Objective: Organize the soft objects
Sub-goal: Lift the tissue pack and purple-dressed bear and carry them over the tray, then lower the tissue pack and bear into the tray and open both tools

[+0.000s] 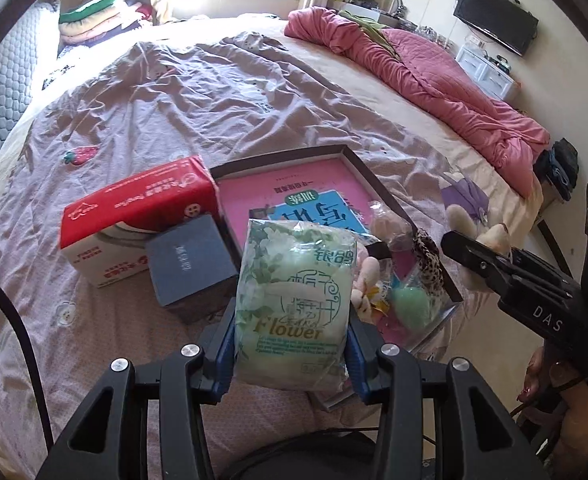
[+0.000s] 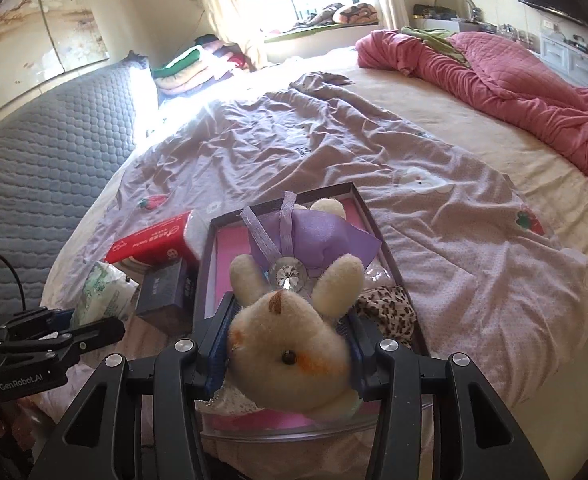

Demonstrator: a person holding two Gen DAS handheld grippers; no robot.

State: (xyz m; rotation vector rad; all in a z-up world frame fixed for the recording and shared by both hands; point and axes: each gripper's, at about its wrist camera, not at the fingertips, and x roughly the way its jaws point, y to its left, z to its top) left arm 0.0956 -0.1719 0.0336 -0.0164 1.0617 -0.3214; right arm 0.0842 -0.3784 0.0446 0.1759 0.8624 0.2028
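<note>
Two soft things are mid-carry: left hand-held gripper [image 1: 291, 344] clamps the tissue pack [image 1: 294, 304], right hand-held gripper [image 2: 289, 350] the plush [image 2: 294, 340]; tray [image 2: 203, 280] only part-filled.

On the bed [image 1: 197, 92] a shallow box [image 1: 368, 172] lies right of the tissue carton [image 1: 133, 216]; a small box [image 1: 189, 264] sits before the carton. A scrunchie [image 1: 426, 256] lies in the shallow box.
</note>
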